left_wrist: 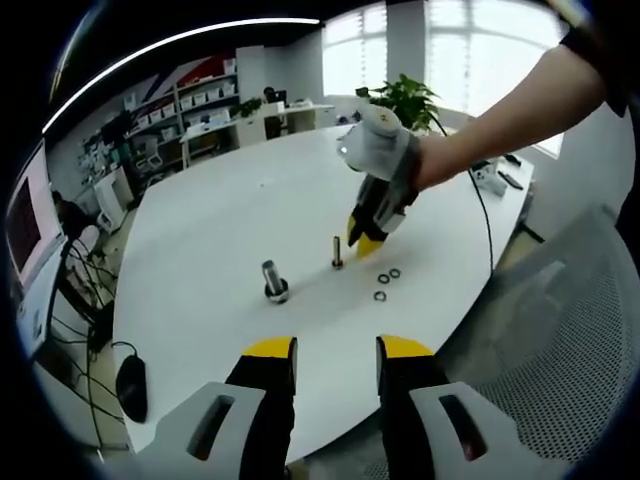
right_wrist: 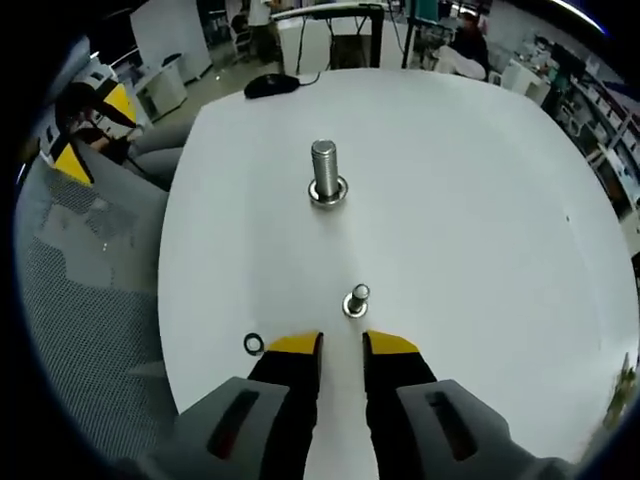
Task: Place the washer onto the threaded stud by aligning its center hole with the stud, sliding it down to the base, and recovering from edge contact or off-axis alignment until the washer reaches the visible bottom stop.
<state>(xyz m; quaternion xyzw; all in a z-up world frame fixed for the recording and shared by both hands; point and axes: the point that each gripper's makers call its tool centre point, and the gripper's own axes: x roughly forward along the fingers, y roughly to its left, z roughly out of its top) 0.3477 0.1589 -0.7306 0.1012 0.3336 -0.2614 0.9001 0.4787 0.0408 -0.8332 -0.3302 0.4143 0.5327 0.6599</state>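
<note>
White and rounded, the office table [left_wrist: 230, 210] carries two upright threaded studs; shelving, desks and a potted plant [left_wrist: 405, 98] line the bright room behind it. Seen from the left gripper view, the left gripper [left_wrist: 337, 350] hangs at the table's near edge with its yellow-tipped jaws apart and nothing between them; ahead of it and slightly left stands the thicker stud [left_wrist: 274, 280] on its wide base; further ahead, the slim stud [left_wrist: 337, 251]; ahead and to the right, three small dark washers [left_wrist: 387, 282] lie loose in a cluster on the tabletop. Beyond the slim stud, the right gripper [left_wrist: 365, 238], held by a person's bare arm, points down with its yellow tips close to the table just beside that stud. From the right gripper view, the right gripper's [right_wrist: 342, 344] jaws stand slightly apart with a narrow gap and hold nothing visible; the slim stud [right_wrist: 357, 300] rises just ahead of its tips, a ring seated around its foot; one washer [right_wrist: 254, 344] lies flat just left of the left jaw; the thicker stud [right_wrist: 325, 174] stands well ahead; a black mouse [right_wrist: 270, 86] rests at the far edge.
</note>
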